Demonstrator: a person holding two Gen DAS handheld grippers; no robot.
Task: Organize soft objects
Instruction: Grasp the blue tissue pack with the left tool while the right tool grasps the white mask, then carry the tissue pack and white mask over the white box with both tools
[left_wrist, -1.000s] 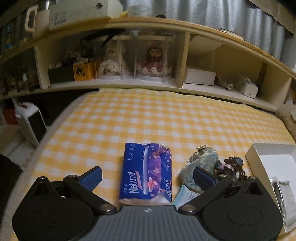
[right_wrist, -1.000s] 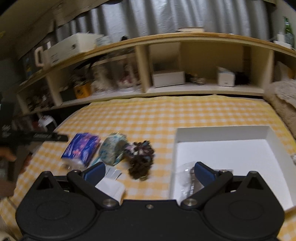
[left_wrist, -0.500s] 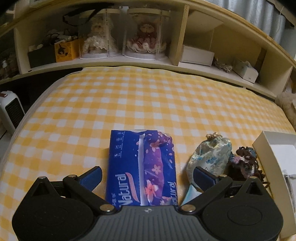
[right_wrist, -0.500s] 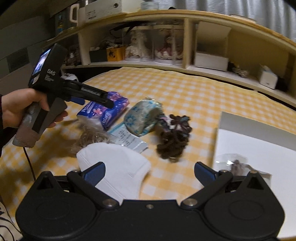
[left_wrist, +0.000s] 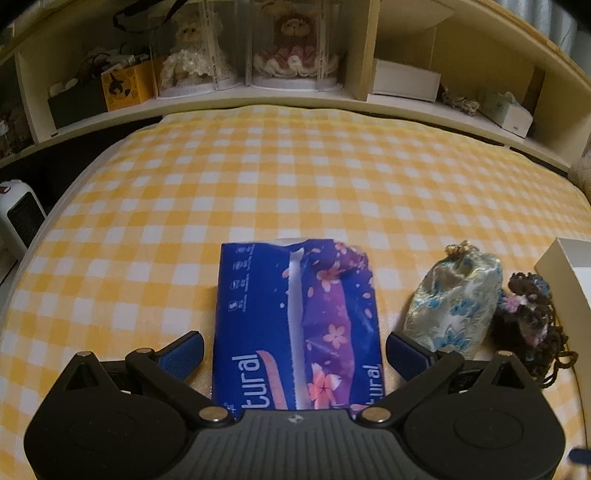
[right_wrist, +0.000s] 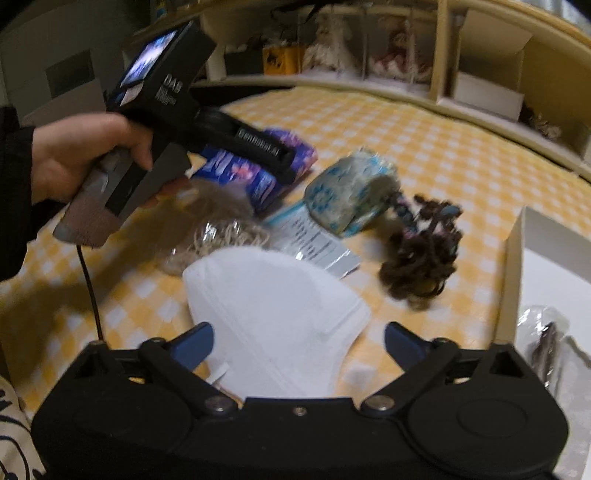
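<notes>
Right wrist view: blurred straw-coloured bundle (right_wrist: 218, 229) indistinct.

Setting: a home, most likely a bedroom or living room.
Surface: soft, padded top under a yellow-and-white checked cloth (left_wrist: 295, 177), rounded at its edges like a mattress or cushioned table.
Shelving: curved wooden cubby shelf (left_wrist: 362, 48) along the far side, household keepsakes in its compartments.
Display items: two dressed dolls in clear cases (left_wrist: 291, 44) side by side on the shelf; a small yellow box (left_wrist: 127, 86) and a white box (left_wrist: 406, 81) in neighbouring cubbies.
Backdrop: grey curtain folds above the shelf, top right.
Floor level: small white heater (left_wrist: 18, 214) beside the left edge.
Lighting: dim, warm, indoor.
</notes>
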